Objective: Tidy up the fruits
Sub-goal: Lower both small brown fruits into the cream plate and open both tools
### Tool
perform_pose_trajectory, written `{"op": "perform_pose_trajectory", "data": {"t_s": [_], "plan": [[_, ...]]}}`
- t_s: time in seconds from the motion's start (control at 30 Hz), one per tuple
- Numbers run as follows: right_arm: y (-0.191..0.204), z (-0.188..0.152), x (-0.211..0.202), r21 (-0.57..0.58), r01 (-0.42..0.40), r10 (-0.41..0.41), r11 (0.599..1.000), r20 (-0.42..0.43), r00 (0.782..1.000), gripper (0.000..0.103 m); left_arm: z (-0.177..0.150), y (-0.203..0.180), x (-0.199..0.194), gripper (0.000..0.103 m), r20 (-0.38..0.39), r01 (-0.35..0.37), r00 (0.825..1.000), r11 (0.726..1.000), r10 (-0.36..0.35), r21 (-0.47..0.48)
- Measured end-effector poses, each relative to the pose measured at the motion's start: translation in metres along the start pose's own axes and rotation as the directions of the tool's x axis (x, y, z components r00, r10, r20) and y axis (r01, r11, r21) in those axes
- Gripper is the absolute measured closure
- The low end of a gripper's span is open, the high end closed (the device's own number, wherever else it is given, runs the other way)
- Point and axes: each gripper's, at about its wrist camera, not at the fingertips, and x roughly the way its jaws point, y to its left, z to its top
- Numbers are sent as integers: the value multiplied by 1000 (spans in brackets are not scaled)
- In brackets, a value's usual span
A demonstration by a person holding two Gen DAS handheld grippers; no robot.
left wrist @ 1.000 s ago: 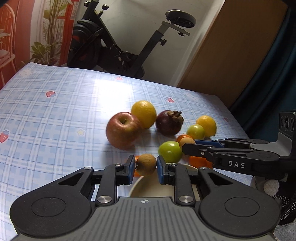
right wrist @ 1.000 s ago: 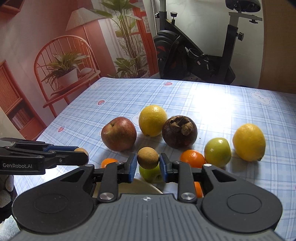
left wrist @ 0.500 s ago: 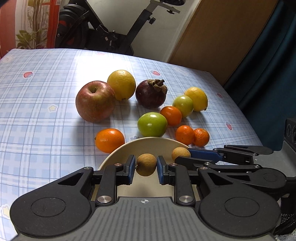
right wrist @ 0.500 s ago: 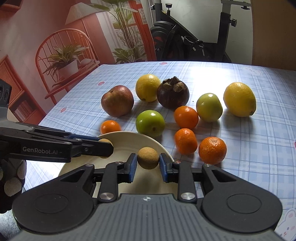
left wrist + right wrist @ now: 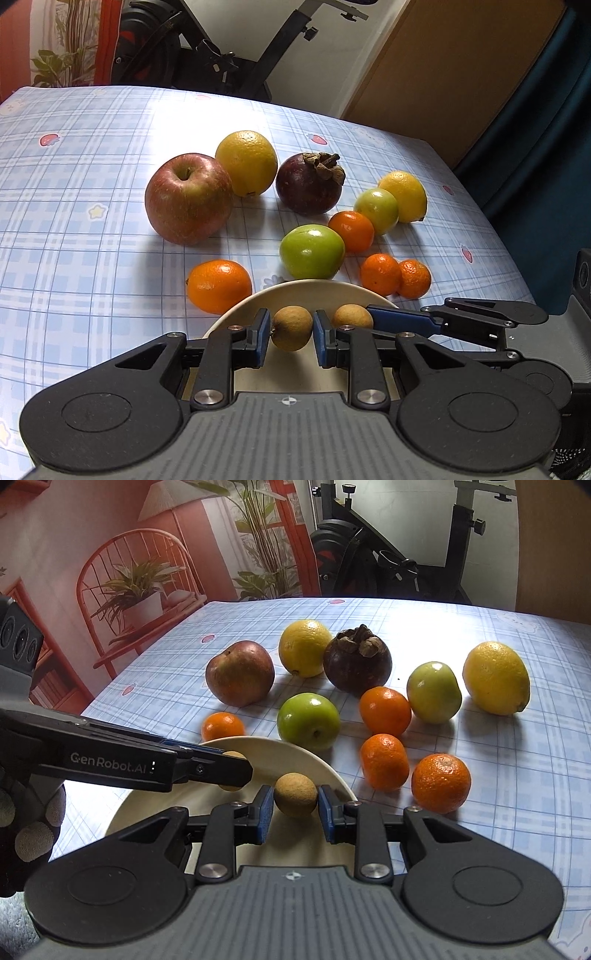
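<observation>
A small brown fruit [image 5: 291, 328] is pinched between the pads of the left tool [image 5: 290, 341] above the cream plate [image 5: 314, 288]. A second brown fruit [image 5: 295, 794] is clamped likewise in the right tool [image 5: 295, 814], over the plate's rim. Beyond the plate, on the checked counter [image 5: 92, 229], lie a green fruit [image 5: 312, 252], tangerines, a red apple [image 5: 188, 199] and a mangosteen [image 5: 310, 183].
</observation>
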Motion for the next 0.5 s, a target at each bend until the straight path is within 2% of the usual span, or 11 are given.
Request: {"op": "perform_pose_trajectory", "data": {"t_s": [0.33, 0.5], "plan": [[1, 0, 0, -15, 3, -3, 1000, 1, 1000, 73, 3, 5, 4, 76, -5, 11, 1000, 1000, -11, -7], [1, 3, -6, -8, 10, -10, 1000, 14, 1000, 73, 2, 5, -7, 76, 20, 7, 1000, 1000, -7, -6]]}}
